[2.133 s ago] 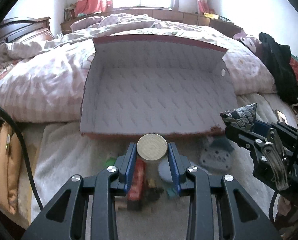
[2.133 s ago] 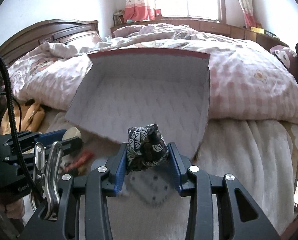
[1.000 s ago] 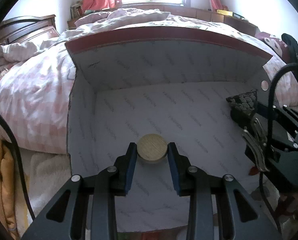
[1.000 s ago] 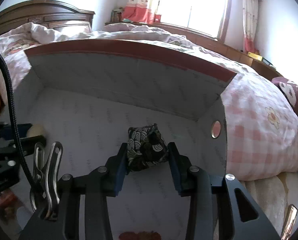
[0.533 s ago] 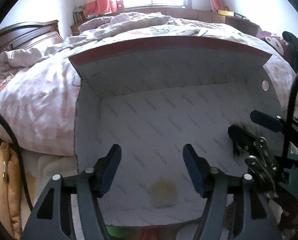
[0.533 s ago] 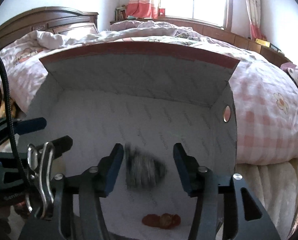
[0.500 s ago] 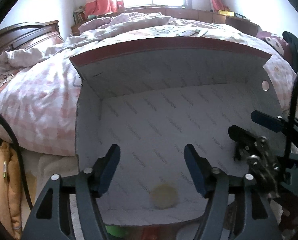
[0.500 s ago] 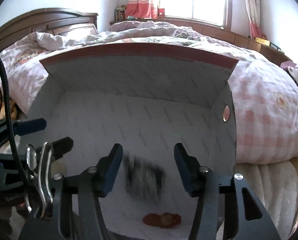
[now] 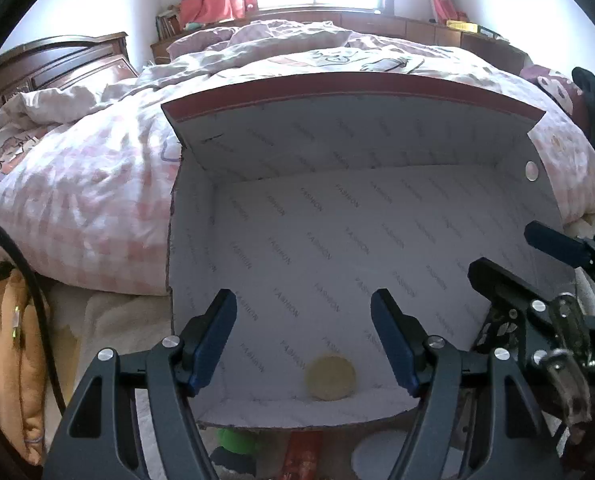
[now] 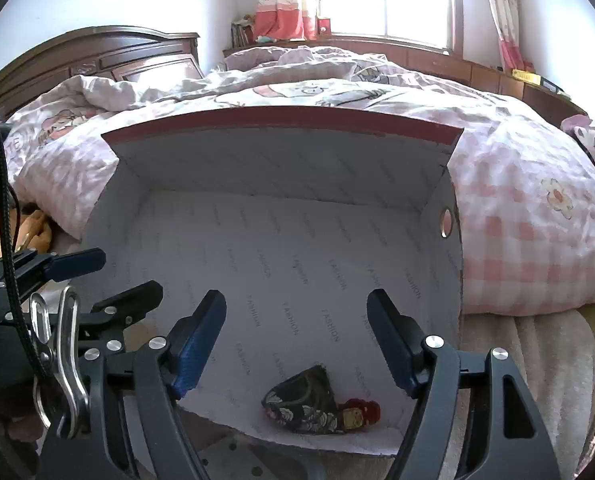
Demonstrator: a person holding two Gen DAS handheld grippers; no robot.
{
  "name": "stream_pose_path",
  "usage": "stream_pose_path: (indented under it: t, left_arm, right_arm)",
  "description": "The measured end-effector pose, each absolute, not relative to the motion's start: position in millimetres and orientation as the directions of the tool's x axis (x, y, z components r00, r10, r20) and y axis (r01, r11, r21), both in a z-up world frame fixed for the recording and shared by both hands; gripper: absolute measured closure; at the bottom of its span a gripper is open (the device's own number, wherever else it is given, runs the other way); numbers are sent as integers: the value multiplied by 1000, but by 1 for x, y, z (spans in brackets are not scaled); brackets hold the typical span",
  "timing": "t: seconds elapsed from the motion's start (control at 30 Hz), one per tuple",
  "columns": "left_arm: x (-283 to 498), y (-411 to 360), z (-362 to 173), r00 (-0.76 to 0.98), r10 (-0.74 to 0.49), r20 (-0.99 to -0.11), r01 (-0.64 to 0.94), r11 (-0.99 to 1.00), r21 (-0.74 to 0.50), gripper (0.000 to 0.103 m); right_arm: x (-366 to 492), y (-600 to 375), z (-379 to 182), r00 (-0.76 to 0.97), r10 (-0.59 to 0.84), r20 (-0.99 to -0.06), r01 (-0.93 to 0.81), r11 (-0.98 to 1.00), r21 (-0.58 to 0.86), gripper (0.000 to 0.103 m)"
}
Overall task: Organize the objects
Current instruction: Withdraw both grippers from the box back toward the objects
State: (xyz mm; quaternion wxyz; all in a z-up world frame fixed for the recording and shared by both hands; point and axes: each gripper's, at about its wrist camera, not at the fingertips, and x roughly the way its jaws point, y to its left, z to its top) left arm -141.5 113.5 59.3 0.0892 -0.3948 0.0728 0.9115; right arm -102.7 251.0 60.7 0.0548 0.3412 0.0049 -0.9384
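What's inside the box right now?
Inside the box: a wooden disc near the front edge, a dark patterned pouch and a small red item touching it. The front corners are hidden behind the gripper bodies.

Each camera rides close behind its own tool, looking forward and downward over the near edge of the open cardboard box (image 9: 337, 248) on the bed (image 9: 77, 184), toward the headboard and window. The left view sits toward the box's left side, the right view toward its right. Both share the box's white inside (image 10: 281, 248), and each catches the other tool at its frame edge.

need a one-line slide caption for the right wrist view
Right tool, jaws opening and empty, above the white box on the bed, where a patterned pouch lies beside a small red toy.
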Motion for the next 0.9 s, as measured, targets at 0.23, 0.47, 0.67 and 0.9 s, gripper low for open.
stream_pose_path:
  t: [0.23, 0.47, 0.67, 0.9]
  left_arm:
    - [-136, 114, 62, -673, 102, -732, -221, -973, 68, 32]
    - [-125, 113, 69, -679, 110, -725, -225, -972, 63, 32]
    - [-111, 111, 79, -684, 117, -720, -223, -973, 54, 32]
    - [-90, 110, 88, -686, 134, -715, -230, -972, 39, 32]
  right_arm:
    - [-97, 253, 65, -762, -104, -639, 100, -994, 42, 28]
    - [-88, 255, 70, -764, -108, -636, 91, -994, 60, 28]
    - [-75, 258, 74, -765, -126, -632, 89, -992, 89, 28]
    - [-50, 261, 82, -773, -141, -619, 84, -989, 121, 28]
